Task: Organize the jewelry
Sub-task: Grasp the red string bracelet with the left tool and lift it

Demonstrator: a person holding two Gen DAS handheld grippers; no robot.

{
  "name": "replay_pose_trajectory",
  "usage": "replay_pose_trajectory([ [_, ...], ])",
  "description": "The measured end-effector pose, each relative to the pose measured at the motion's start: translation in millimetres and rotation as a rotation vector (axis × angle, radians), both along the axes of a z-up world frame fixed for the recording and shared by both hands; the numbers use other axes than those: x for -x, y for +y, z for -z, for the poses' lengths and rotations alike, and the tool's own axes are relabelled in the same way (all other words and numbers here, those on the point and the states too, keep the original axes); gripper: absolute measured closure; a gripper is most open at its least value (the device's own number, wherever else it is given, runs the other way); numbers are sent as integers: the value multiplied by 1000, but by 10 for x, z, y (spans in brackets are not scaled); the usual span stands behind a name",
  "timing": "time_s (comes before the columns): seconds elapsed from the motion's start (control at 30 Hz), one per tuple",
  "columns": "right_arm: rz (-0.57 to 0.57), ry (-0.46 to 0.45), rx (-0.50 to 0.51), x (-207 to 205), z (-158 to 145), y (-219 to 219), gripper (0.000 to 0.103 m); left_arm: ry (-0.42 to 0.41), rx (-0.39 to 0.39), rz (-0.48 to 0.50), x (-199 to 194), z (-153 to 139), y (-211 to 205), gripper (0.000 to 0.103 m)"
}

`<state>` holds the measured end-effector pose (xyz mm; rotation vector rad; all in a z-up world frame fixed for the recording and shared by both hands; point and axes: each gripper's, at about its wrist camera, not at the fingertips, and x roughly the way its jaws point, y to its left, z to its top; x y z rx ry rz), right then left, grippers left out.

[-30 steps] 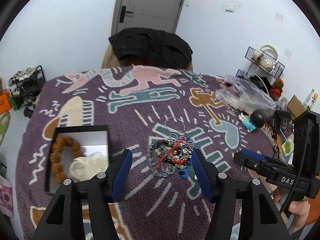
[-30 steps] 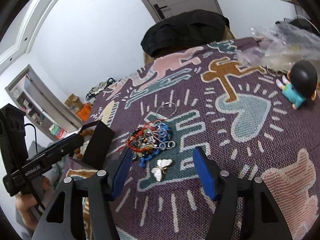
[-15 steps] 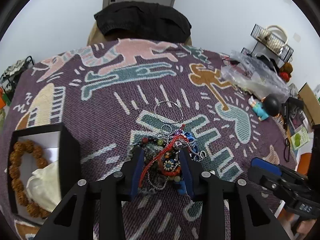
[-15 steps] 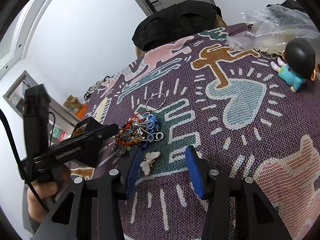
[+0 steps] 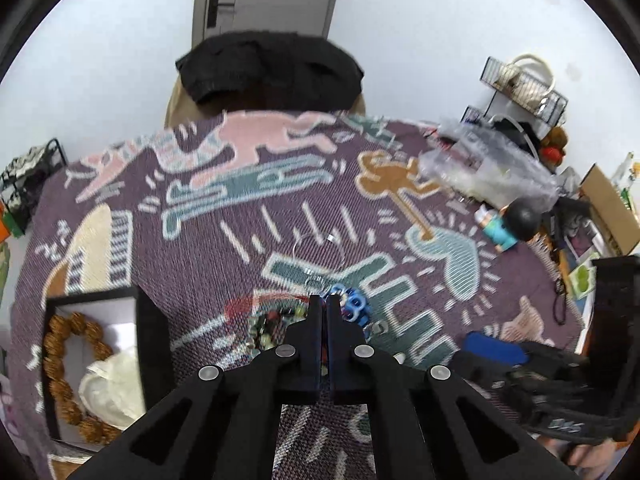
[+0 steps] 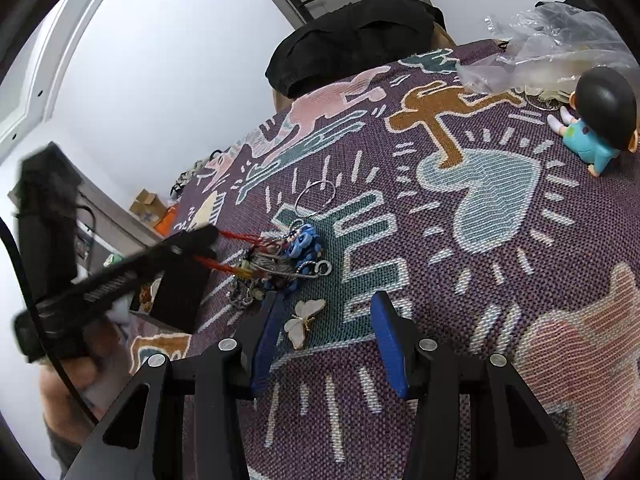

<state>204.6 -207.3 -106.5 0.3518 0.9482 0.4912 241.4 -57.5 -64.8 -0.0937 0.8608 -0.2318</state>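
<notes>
A tangled pile of jewelry lies mid-table on the patterned cloth: bead bracelets, chains, blue beads and a red cord bracelet. My left gripper is shut on the red cord bracelet and pulls it taut out of the pile; it also shows in the right wrist view. My right gripper is open, low over a white butterfly brooch. A black box at the left holds a brown bead bracelet and a white pouch.
A thin wire hoop lies just beyond the pile. A small figurine in a teal shirt and a crumpled clear plastic bag sit at the right. A black garment hangs on a chair at the table's far edge.
My left gripper has closed from wide open onto the red cord in the pile and drawn it left. My right gripper has moved closer over the butterfly brooch, still open.
</notes>
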Motion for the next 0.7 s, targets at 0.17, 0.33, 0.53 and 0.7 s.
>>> replay_pose_trajectory([
  [0.17,-11,0,3,6,-9,67,55,-53,4,11,84,-264,-5,102],
  [0.33,-18,5,6,0,-4,101,55,-99,13,14,176,-496,17,102],
  [0.53,-35,12,2,-16,-18,181,55,-162,12,16,307,-786,35,102],
  [0.7,-74,-21,7,-8,-128,352,55,-214,-5,18,425,-1020,42,102],
])
